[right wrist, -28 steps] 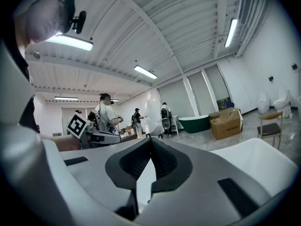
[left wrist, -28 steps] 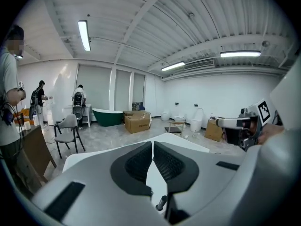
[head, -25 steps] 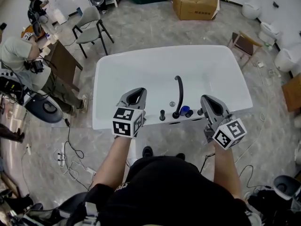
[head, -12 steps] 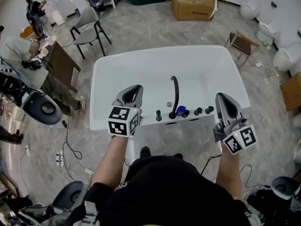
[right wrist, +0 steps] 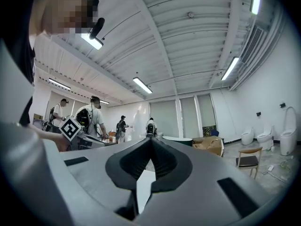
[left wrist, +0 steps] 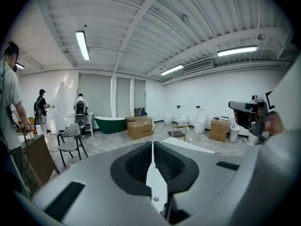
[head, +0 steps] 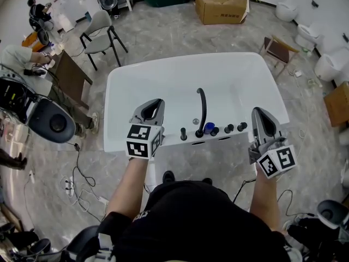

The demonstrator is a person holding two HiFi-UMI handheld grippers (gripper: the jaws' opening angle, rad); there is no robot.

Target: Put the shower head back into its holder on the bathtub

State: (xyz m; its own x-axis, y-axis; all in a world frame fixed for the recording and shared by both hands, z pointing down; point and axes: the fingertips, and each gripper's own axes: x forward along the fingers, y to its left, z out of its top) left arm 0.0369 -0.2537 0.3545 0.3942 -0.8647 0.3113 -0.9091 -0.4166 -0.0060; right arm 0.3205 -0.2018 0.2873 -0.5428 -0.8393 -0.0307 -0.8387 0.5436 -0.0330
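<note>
Left hand-held gripper (head: 156,103) and right hand-held gripper (head: 257,113): both clenched, jaws together on nothing, over the near rim of the bathtub (head: 163,75). Between them are a curved spout (head: 202,108) and a row of black fittings (head: 218,130). The shower head is presumably one of these fittings; which one cannot be told. Step: seating apparently done. Next move: check it sits firm, regrasp if not.

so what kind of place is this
Likely a workshop or showroom for bathroom fittings: a white bathtub stands on open floor, toilets sit along one side, and a cardboard box lies beyond.
</note>
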